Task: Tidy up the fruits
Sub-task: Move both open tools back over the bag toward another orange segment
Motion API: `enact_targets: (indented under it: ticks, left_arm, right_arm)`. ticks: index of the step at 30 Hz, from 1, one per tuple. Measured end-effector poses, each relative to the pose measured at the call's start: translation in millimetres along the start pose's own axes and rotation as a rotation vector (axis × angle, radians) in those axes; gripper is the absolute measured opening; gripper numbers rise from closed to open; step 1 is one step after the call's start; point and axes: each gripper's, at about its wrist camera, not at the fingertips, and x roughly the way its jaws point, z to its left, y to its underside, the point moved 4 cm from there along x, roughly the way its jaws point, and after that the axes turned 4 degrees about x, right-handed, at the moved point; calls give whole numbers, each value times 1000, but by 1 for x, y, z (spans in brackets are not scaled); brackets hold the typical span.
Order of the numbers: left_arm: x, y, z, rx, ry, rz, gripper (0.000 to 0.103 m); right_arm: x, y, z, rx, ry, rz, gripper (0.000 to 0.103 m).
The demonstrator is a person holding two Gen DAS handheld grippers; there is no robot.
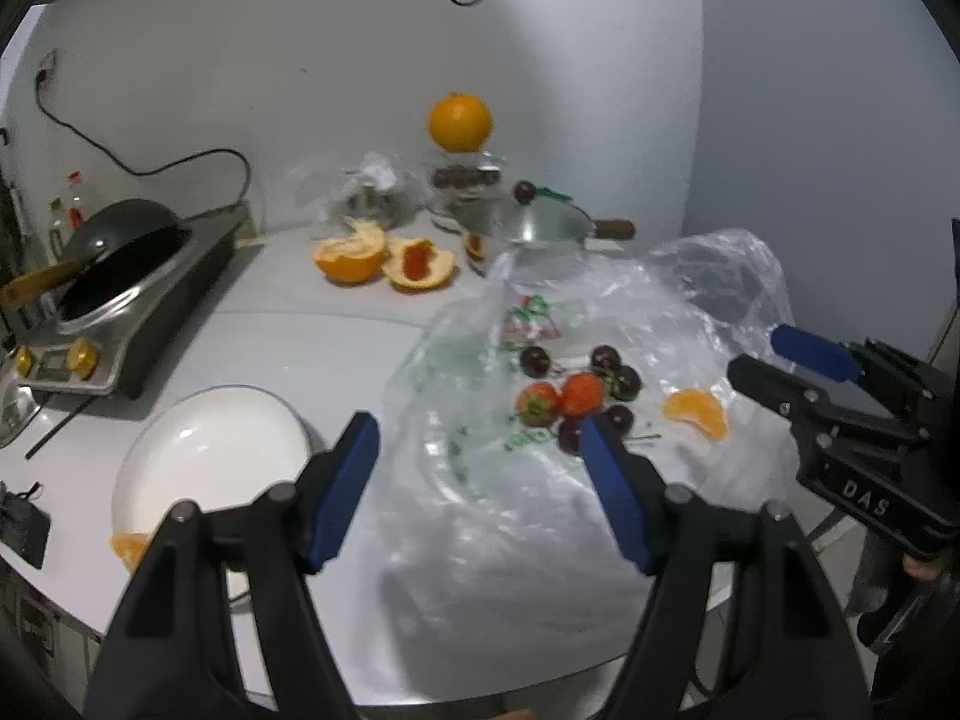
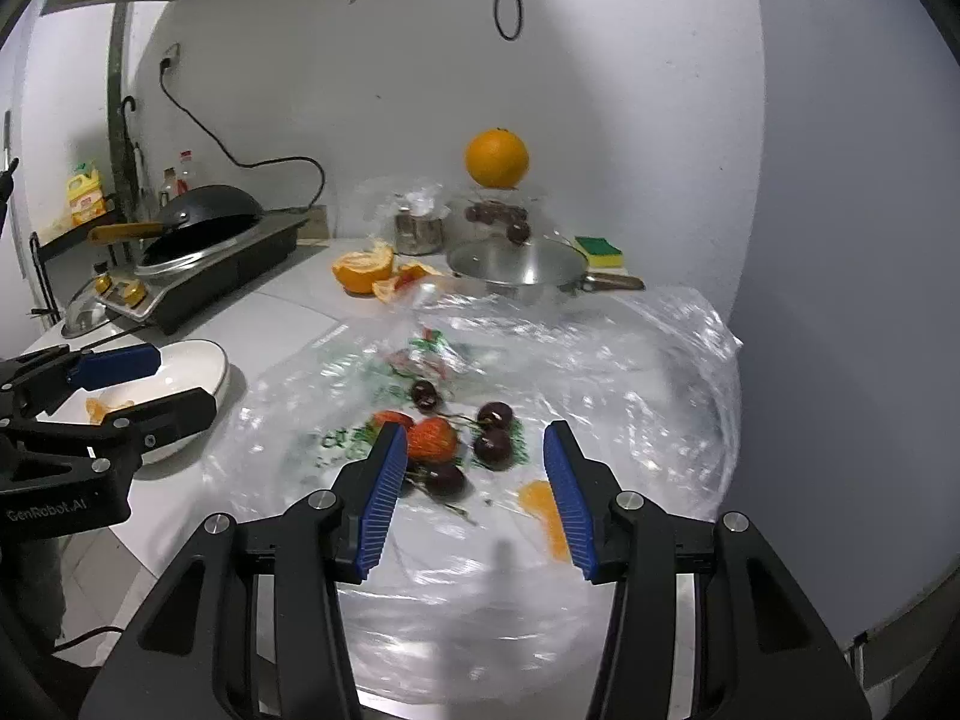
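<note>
Both my left jaws (image 1: 480, 450) and right jaws (image 2: 468, 462) stand part open, empty. The orange segment (image 2: 549, 516) lies on the plastic bag (image 2: 630, 360) near the worktop's front edge; pinching film with it could drag the cherries (image 2: 495, 441) off.

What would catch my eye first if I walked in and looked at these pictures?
Probably the little heap of strawberries and dark cherries lying on a crinkled clear plastic bag in the middle of the table. Behind them, a whole orange sits perched on top of a clear container by the wall. To the left stands a white bowl with an orange piece in it, and an orange segment lies loose on the bag.
</note>
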Motion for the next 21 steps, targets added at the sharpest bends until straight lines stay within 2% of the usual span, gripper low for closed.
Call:
enact_targets:
  ticks: [11,21]
  left_arm:
    - [33,-10,-39,58,52,34,71]
    - [64,-4,-50,57,72,86,71]
  right_arm:
    - [11,11,-33,28,15,42,50]
    - [32,23,-44,31,3,89,50]
